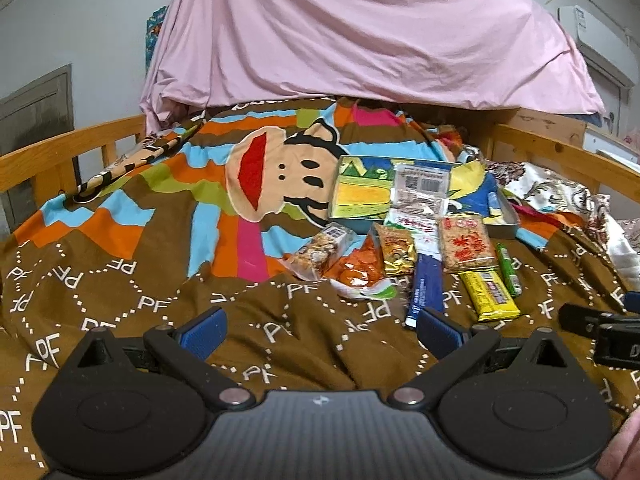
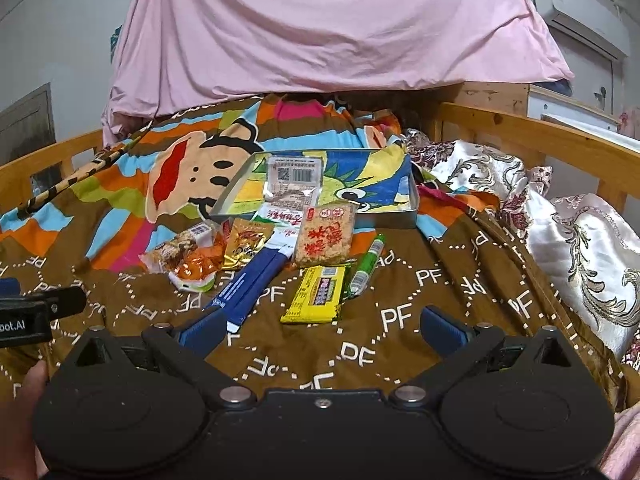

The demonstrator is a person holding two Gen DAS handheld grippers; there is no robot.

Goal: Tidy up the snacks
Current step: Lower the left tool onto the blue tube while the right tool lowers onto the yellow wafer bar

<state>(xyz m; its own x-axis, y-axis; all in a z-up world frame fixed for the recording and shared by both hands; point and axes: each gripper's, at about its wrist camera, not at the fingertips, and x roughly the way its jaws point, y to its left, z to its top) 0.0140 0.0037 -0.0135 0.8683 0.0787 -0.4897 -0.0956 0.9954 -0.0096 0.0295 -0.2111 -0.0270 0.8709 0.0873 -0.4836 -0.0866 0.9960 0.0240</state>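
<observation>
Left gripper (image 1: 320, 332) and right gripper (image 2: 322, 330), jaws spread wide, empty, low in frame above brown quilt (image 2: 420, 300); snack packets (image 2: 316, 294) mid-frame before open tin (image 2: 400, 216)

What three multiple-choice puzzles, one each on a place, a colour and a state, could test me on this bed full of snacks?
1. Where does the barcoded clear packet lie?
A. in the shallow cartoon-printed tin tray
B. on the pink sheet
C. between the fingers

2. What colour is the flat rectangular bar wrapper nearest the right gripper?
A. red
B. yellow
C. white

3. How does the left gripper stand?
A. shut on a snack
B. out of view
C. open and holding nothing

Answers: 1 A, it rests within the tray's rim; 2 B, its wrapper is yellow; 3 C, only the blanket shows between its spread fingers.
</observation>
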